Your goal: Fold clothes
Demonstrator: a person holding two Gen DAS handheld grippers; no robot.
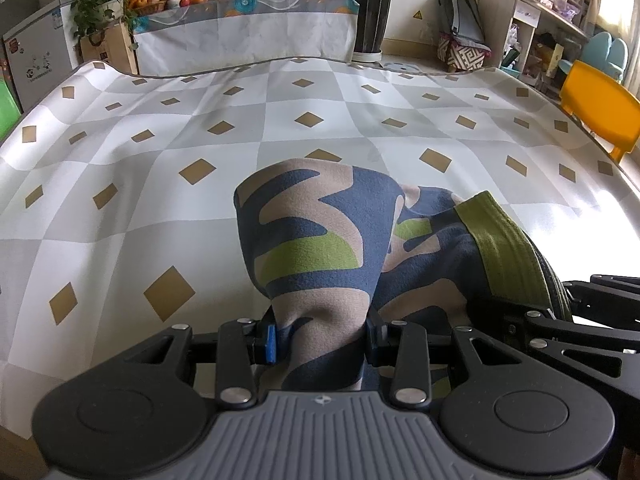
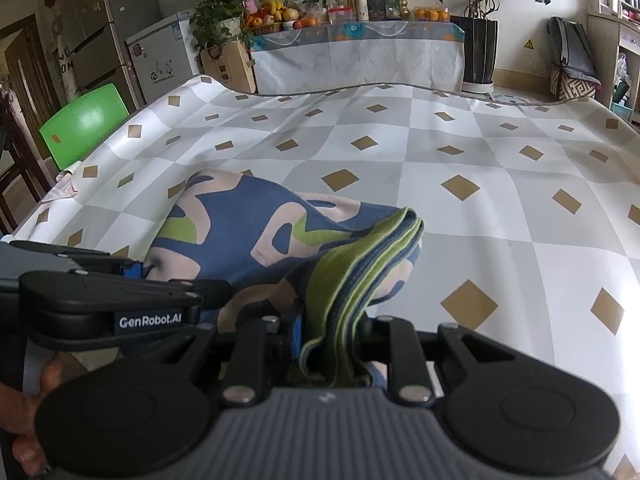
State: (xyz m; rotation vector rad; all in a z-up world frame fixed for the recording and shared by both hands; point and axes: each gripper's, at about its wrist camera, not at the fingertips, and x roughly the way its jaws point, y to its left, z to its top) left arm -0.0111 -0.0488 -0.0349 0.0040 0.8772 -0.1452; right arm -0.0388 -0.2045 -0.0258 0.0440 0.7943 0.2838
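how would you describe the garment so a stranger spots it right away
Start at the big table under the grey-and-white checked cloth. At its near edge, the garment hangs bunched. Nothing else there has its blue, beige and lime blotches or its green ribbed band.

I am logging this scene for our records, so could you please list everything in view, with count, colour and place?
garment: one, blue, beige and green, bunched at the table's near edge, held by both grippers
waistband: one, green with blue stripes, in the right gripper
table: one, grey and white checks with gold diamonds
side table: one, white cloth, far wall, bearing fruit and jars
green chair: one, left of table
yellow chair: one, right of table
left gripper: one, black, shut on garment
right gripper: one, black, shut on waistband
hand: one, lower left
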